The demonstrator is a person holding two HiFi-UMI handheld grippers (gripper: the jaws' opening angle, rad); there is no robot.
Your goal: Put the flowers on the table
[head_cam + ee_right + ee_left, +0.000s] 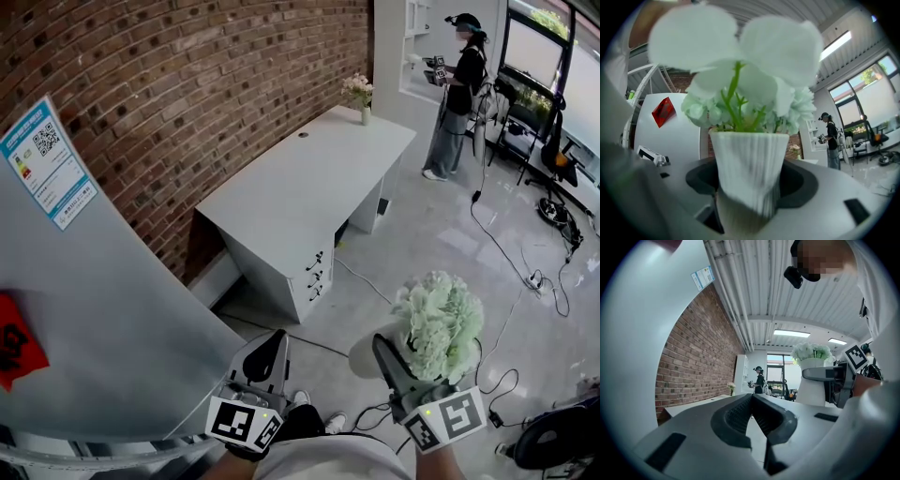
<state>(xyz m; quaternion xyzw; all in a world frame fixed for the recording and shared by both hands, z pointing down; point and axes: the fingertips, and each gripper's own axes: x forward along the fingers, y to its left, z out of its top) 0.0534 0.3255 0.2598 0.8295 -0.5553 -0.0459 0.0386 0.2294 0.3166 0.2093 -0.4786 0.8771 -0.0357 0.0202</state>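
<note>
Right tongs (750,185): closed on the white ribbed ceramic vase (751,164), one dark pad on each side of its lower body. The vase carries a bunch of pale green-white flowers (740,79) on green stems; the blooms fill the upper half of the right gripper view.

In the head view we see the flowers (439,323) held in the air over the glossy grey floor (441,234), low in the frame and close to the holder's body. They are well apart from the light grey table with drawers (300,187).

Left tongs (752,414): jaws together at the tips, nothing between them. In the head view they (267,354) sit just left of the right tongs (382,352), pointing forward.

The table stands along the red brick wall (187,75). At its far end stands a small vase of pale pink flowers (359,94). Beyond it we note a person in dark clothing (459,94) standing by a white shelf unit. A white panel with a blue printed label (47,159) fills the left side. Black cables (525,272) run across the floor at right.
</note>
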